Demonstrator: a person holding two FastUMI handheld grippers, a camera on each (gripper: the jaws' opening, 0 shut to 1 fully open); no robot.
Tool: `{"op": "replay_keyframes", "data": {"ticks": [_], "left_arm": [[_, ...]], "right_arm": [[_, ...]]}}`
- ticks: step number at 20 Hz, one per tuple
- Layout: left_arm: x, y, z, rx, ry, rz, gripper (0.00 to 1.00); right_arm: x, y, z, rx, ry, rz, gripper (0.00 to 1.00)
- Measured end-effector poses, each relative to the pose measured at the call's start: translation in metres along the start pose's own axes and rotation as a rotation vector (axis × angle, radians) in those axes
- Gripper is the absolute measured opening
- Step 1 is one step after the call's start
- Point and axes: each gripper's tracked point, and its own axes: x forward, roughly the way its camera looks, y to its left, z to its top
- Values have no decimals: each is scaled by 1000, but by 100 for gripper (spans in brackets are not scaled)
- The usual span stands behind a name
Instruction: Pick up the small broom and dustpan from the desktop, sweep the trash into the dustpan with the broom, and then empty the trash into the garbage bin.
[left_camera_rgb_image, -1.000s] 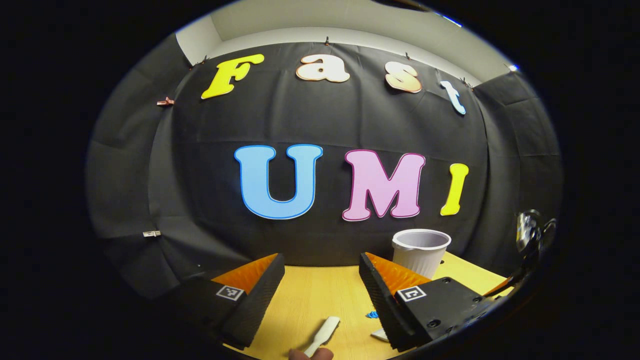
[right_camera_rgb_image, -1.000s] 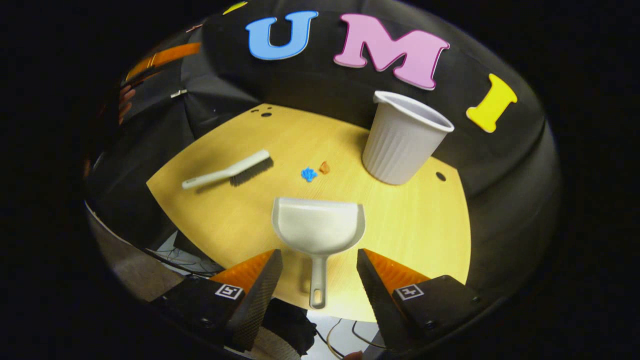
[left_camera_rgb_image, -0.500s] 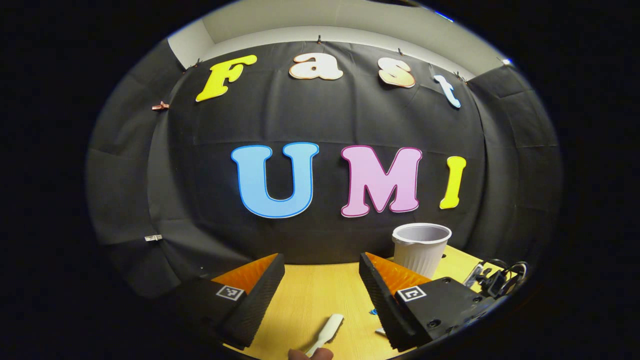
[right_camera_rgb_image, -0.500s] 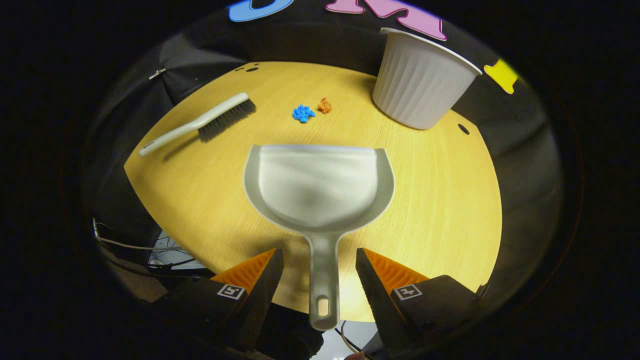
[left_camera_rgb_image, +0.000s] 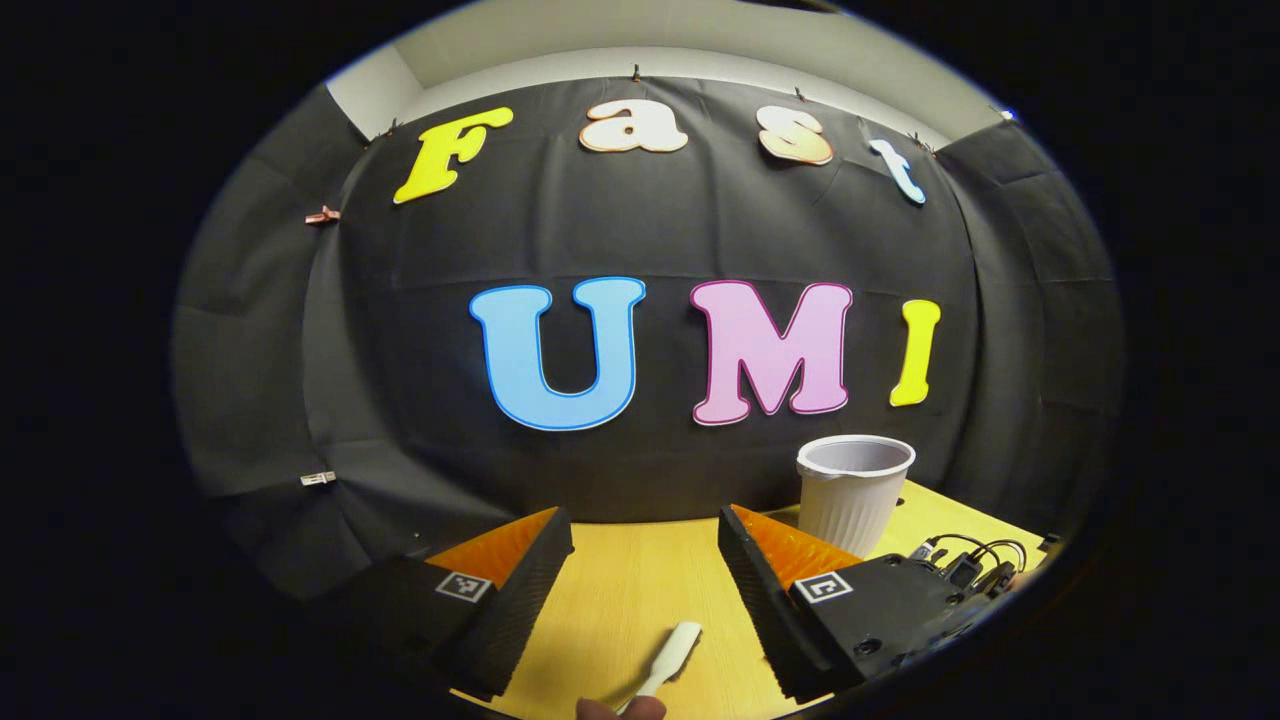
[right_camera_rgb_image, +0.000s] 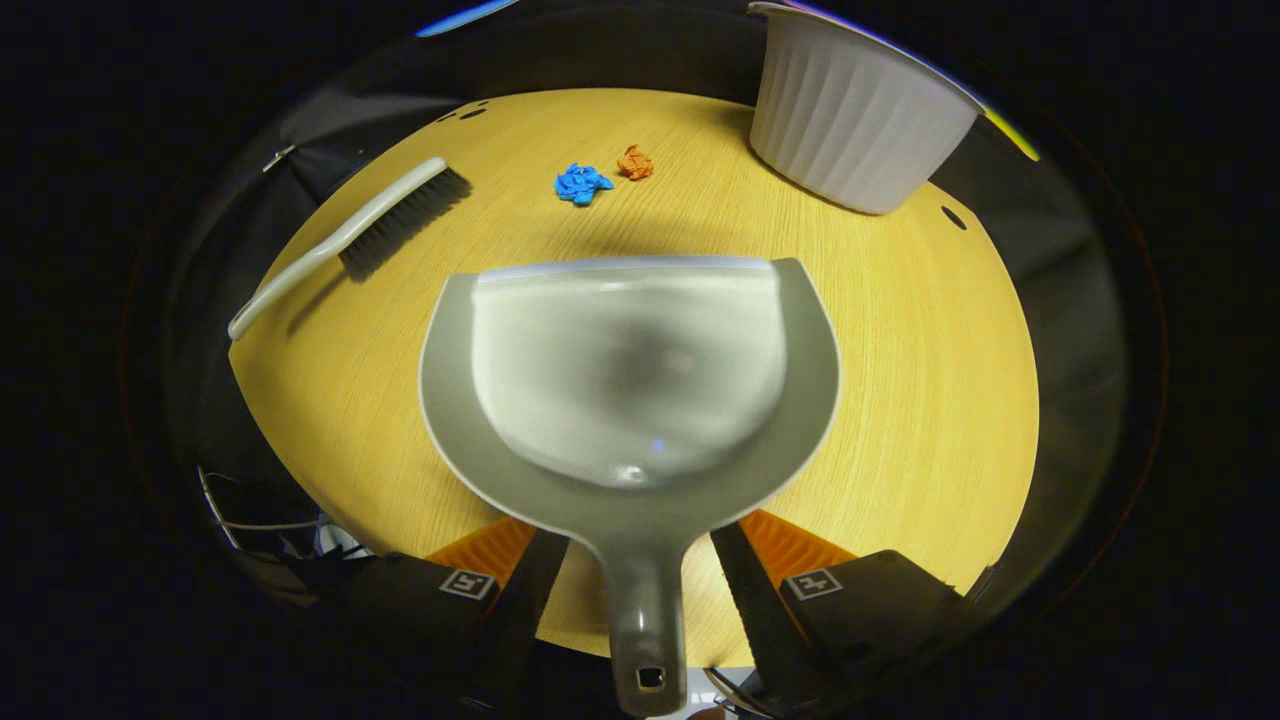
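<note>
Pale wood desktop (right_camera_rgb_image: 900, 400) with the dustpan's handle lying between the right gripper's (right_camera_rgb_image: 640, 560) spread fingers.

The grey dustpan (right_camera_rgb_image: 630, 370) lies flat, its long axis running straight away from the right gripper, lip towards the blue scrap (right_camera_rgb_image: 581, 183) and orange scrap (right_camera_rgb_image: 634, 161); the white ribbed bin (right_camera_rgb_image: 855, 110) stands upright beyond, to the right. The broom (right_camera_rgb_image: 340, 240) rests well to the left, on a slant, bristles farther, handle tip nearer. The step looks like taking the dustpan: both fingers flank the handle without pressing it, so closing squarely on its middle should keep the pan level. In the left gripper view, the left gripper (left_camera_rgb_image: 645, 575) is also spread, above the broom's handle tip.
</note>
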Motion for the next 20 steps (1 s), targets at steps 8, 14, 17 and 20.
{"op": "replay_keyframes", "data": {"ticks": [8, 14, 17, 20], "left_arm": [[6, -2, -10, -22, 25, 22, 94], [18, -6, -33, -28, 88, 21, 94], [27, -9, -50, -27, 130, 1, 94], [37, -4, -76, -35, 198, 19, 94]], "right_arm": [[8, 4, 6, -13, 0, 14, 38], [-4, -4, 9, -16, -1, 37, 35], [-25, -15, 20, -72, -48, 30, 36], [-42, -23, 24, -113, -57, 29, 35]]}}
